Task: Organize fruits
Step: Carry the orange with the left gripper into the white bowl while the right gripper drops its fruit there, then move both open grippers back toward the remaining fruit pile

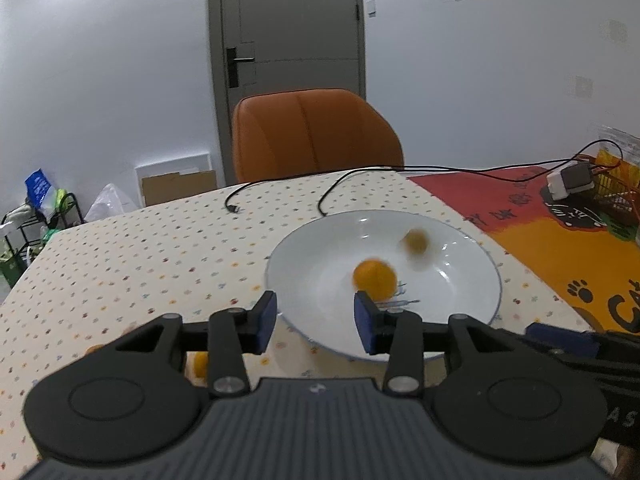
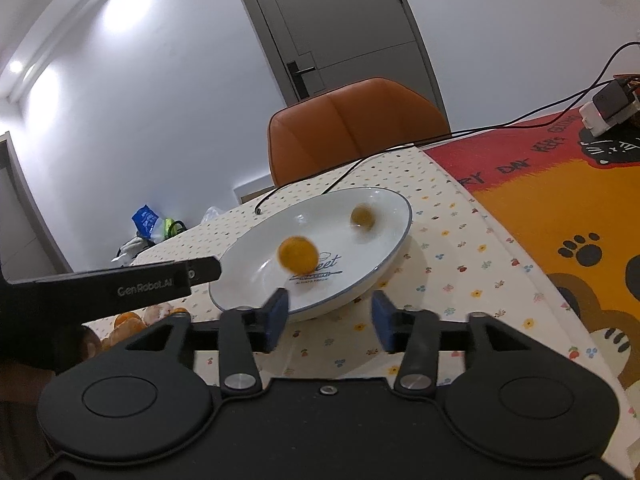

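Note:
A white plate (image 1: 304, 264) (image 2: 384, 208) sits on the dotted tablecloth. Two small orange fruits lie in it, both motion-blurred: a larger one (image 1: 375, 278) (image 2: 298, 255) near the middle and a smaller one (image 1: 415, 241) (image 2: 362, 217) toward the far rim. My left gripper (image 1: 316, 322) is open over the plate's near rim, nothing between its blue pads. My right gripper (image 2: 328, 316) is open just short of the plate's near edge, also empty. More orange fruits (image 2: 132, 322) (image 1: 199, 364) lie on the cloth to the left, partly hidden behind the grippers.
An orange chair (image 1: 316, 136) stands at the table's far side. Black cables (image 1: 360, 176) run across the cloth to a charger block (image 1: 570, 180) at the right. A red and orange cat-print mat (image 2: 560, 208) covers the table's right part. A door is behind.

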